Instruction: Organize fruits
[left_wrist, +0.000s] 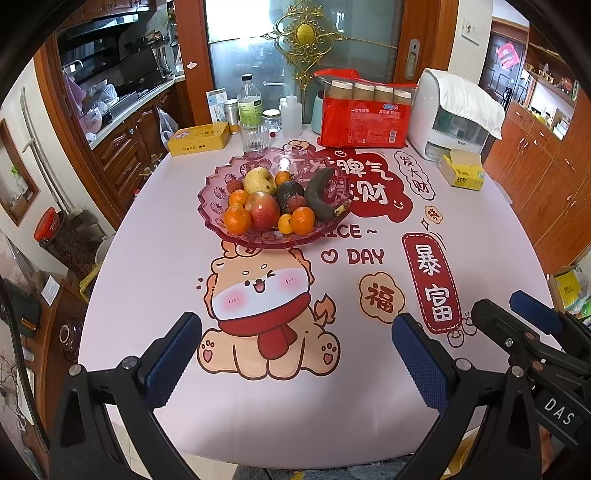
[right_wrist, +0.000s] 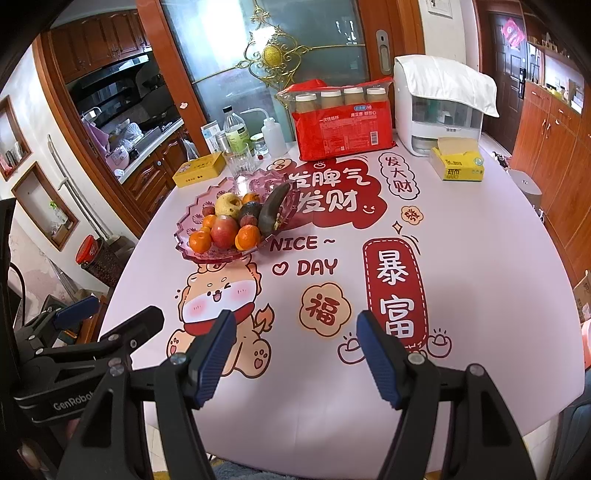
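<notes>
Through my left wrist camera, my left claw (left_wrist: 295, 354) sits at the bottom of the frame, spread wide with nothing between its blue pads, above the cartoon dog printed on the worktop (left_wrist: 155, 280). The pink fruit bowl (left_wrist: 210, 184) stands in the upper middle of the frame, well apart from the claw. It holds a red apple (left_wrist: 262, 210), a pear (left_wrist: 259, 180), a dark avocado (left_wrist: 290, 191), a blackened banana (left_wrist: 320, 195) leaning on the bowl's right side, and several mandarins (left_wrist: 237, 220). My right claw (left_wrist: 517, 314) shows at the lower right edge; from here I cannot tell how it stands.

Through my right wrist camera, my right claw (right_wrist: 295, 354) is also spread and empty at the bottom centre. The fruit bowl (right_wrist: 184, 225) lies left of centre, the fruit all inside it. A red packet of cups (right_wrist: 343, 133) and a yellow tissue box (right_wrist: 458, 164) sit near the top, and my left claw (right_wrist: 110, 314) pokes in at the lower left.
</notes>
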